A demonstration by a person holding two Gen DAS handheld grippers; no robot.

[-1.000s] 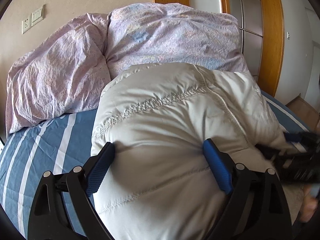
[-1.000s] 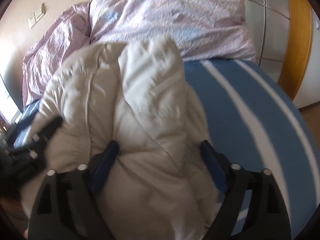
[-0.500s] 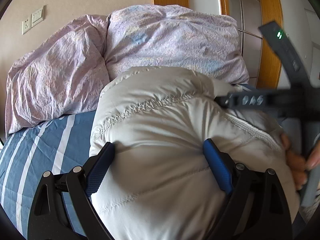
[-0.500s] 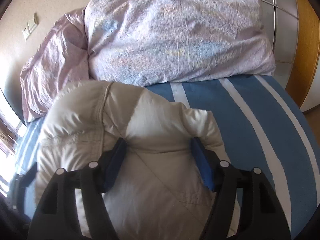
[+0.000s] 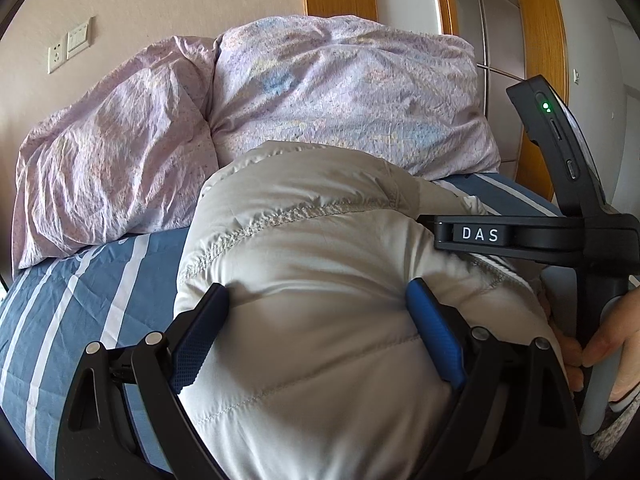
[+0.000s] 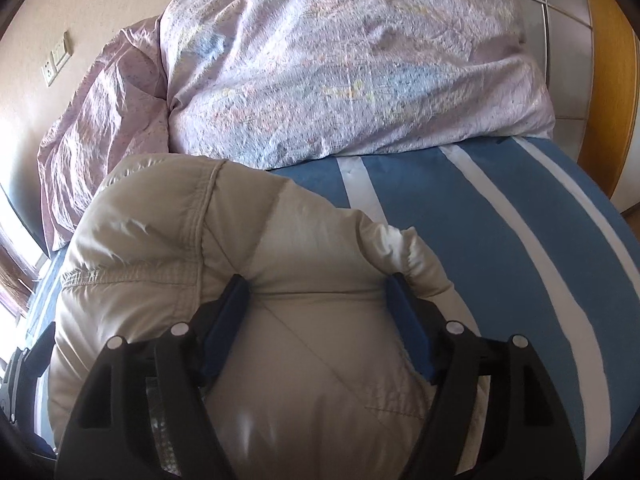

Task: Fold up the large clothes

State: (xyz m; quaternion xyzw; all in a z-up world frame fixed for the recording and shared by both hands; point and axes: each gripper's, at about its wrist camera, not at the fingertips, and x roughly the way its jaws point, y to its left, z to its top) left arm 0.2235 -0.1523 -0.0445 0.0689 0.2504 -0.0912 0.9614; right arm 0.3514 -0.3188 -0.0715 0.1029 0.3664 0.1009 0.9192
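A puffy off-white quilted jacket (image 5: pixel 312 248) lies bunched on the blue striped bed. My left gripper (image 5: pixel 316 308) has its blue fingers (image 5: pixel 434 328) wide apart, pressed into a thick fold of the jacket bulging between them. My right gripper (image 6: pixel 318 304) stands the same way on the jacket (image 6: pixel 168 232) in its own view, its fingers (image 6: pixel 406 320) squeezing a fat fold. The right gripper's black body (image 5: pixel 532 236), marked DAS, shows at the right of the left wrist view, held by a hand (image 5: pixel 608 332).
Two lilac crumpled pillows (image 5: pixel 344 92) (image 6: pixel 344 64) lie against the wall behind the jacket. The blue and white striped sheet (image 6: pixel 500 240) (image 5: pixel 80 280) spreads on both sides. A wooden door frame (image 5: pixel 540 40) stands at the right.
The right gripper has swung up and forward with its fold of jacket, coming into the left wrist view. The jacket bundle sits lower and flatter. The left gripper has stayed put.
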